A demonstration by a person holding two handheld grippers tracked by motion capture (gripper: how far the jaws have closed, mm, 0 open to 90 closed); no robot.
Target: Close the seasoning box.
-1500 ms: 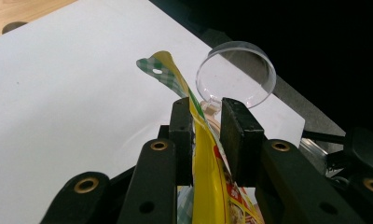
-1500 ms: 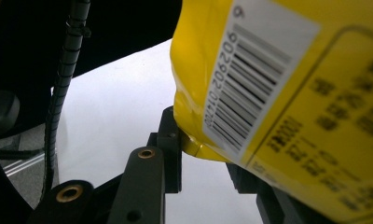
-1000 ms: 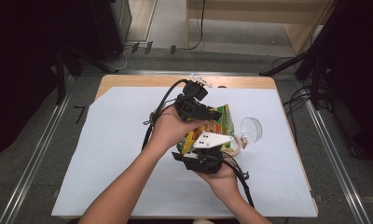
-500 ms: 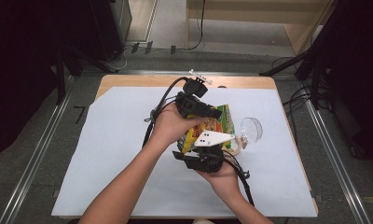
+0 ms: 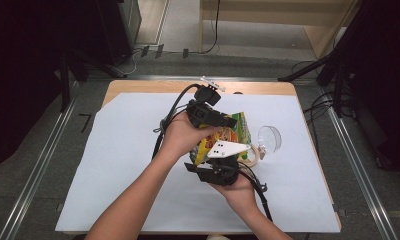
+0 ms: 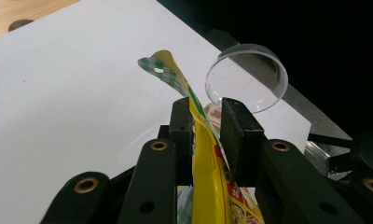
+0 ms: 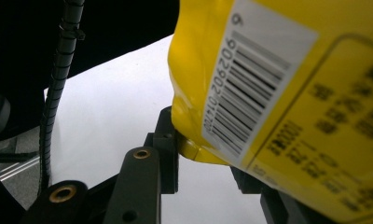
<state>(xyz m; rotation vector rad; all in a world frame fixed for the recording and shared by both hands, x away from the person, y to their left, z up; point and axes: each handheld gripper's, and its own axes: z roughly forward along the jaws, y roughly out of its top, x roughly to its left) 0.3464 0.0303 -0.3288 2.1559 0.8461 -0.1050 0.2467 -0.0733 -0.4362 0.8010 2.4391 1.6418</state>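
while both grippers pinch it above the white paper sheet (image 5: 138,150), the glossy yellow snack bag (image 5: 233,131) hangs between them. the left gripper (image 6: 207,125) clamps its thin green-checked top edge; the right gripper (image 7: 208,158) nips a crinkled lower corner by the barcode label (image 7: 250,93). a round clear plastic cup (image 6: 246,77) lies on its side just beside the bag, contents not discernible.

Even overhead light brightens the white table sheet (image 5: 138,150) – surroundings fall dark – and close-up views blur softly.
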